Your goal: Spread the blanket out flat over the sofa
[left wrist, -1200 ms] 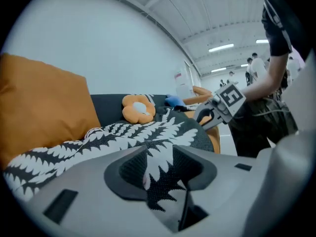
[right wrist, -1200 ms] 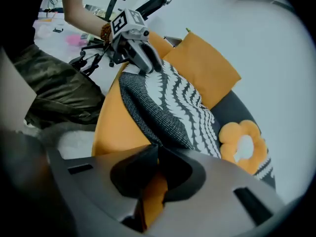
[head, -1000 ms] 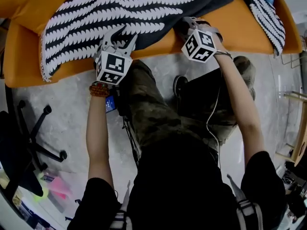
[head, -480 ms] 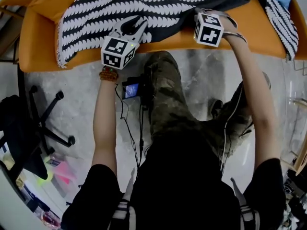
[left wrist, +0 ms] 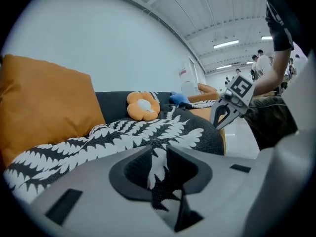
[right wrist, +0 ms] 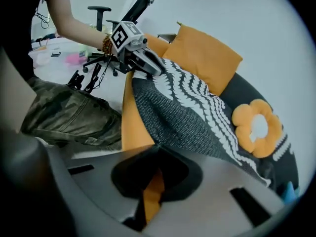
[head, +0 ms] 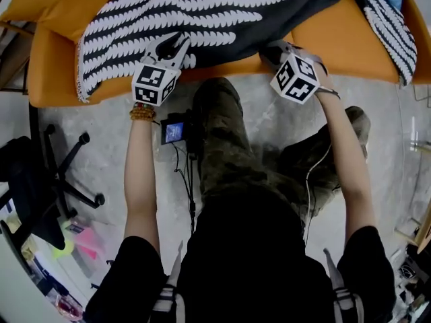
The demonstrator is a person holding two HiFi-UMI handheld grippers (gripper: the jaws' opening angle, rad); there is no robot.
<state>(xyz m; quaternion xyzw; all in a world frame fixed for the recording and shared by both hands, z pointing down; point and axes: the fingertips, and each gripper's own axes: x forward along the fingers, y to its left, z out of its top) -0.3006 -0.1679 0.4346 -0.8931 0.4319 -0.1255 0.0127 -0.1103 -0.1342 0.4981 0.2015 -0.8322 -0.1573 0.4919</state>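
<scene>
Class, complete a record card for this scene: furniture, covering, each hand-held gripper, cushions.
Furniture: orange upholstered sofa
Covering: black-and-white leaf-patterned knitted blanket, bunched, not yet flat
Left hand-held gripper: jaws have just been closing, pinching the blanket's edge
Right hand-held gripper: shut, by the sofa's front edge
Cushions: orange flower-shaped cushion; square orange cushion

This is a big open hall used as a lab or studio, not a home. The upper right of the left gripper view shows a high white ribbed ceiling [left wrist: 197, 14] with strip lights [left wrist: 226, 44], and people [left wrist: 260, 65] standing far off near the right edge. In the head view a bare grey floor [head: 101, 140] (hard, concrete-looking) carries an orange sofa [head: 337, 39] across the top and a swivel office chair [head: 30, 194] at left.
</scene>
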